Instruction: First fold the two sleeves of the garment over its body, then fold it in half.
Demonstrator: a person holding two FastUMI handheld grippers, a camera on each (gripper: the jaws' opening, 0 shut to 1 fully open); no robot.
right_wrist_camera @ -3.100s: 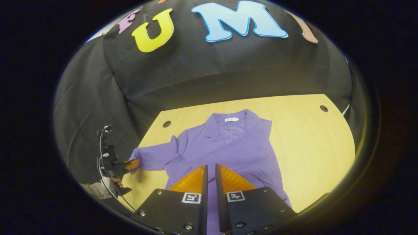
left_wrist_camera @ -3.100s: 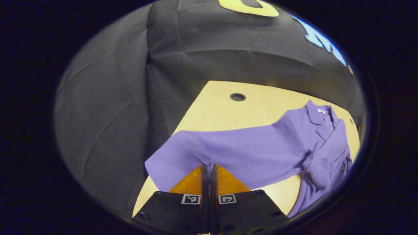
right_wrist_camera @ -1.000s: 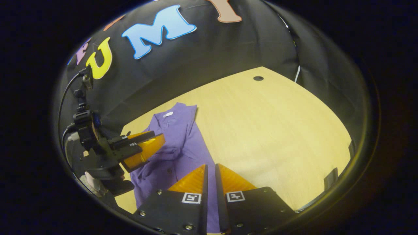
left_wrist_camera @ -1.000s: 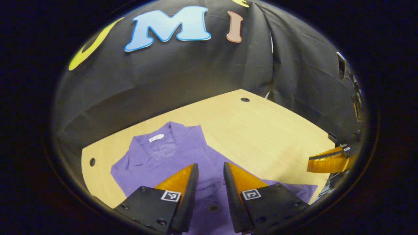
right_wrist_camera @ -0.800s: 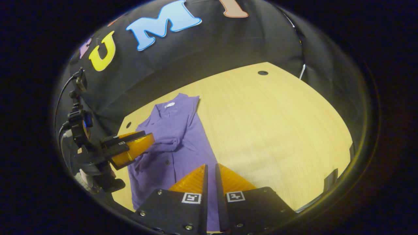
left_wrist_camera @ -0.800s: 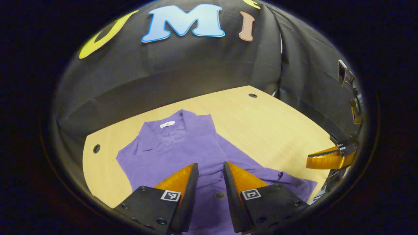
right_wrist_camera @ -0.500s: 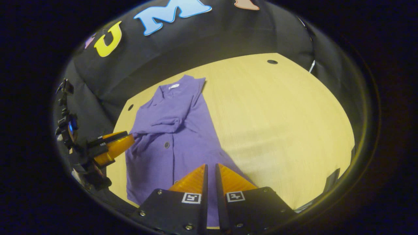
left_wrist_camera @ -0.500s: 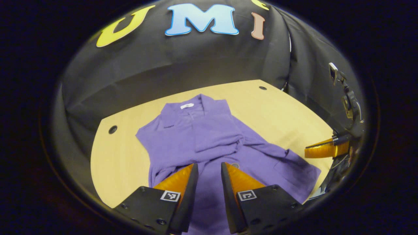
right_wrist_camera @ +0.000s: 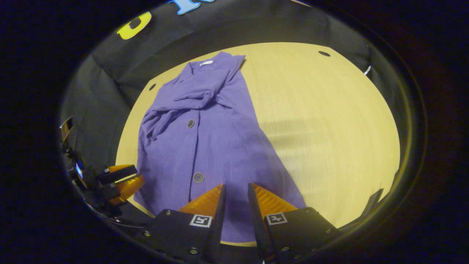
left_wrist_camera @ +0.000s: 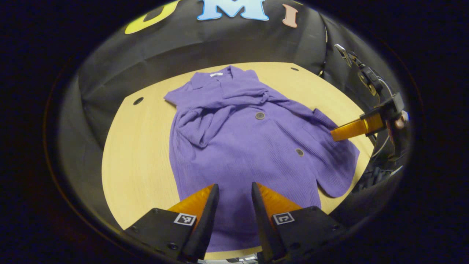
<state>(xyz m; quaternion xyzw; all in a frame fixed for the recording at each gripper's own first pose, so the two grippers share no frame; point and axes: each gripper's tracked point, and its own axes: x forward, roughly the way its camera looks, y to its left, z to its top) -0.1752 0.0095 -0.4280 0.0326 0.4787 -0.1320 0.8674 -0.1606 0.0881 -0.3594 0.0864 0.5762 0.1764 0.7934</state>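
While the left gripper view shows the left tool (left_wrist_camera: 233,187) spread above the hem of the purple garment (left_wrist_camera: 253,139) on the table (left_wrist_camera: 135,154), with a hand (left_wrist_camera: 397,123) behind the right tool (left_wrist_camera: 335,134), the right gripper view shows the right tool (right_wrist_camera: 236,189) parted, empty.

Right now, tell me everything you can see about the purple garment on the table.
The purple garment is a ribbed-looking knit cardigan with a collar, a small white neck label and dark round buttons down the front. It lies flat on the light wooden table, collar toward the far wall, hem near the front edge. Both sleeves are folded, rumpled, across the chest. Neither claw grips it.
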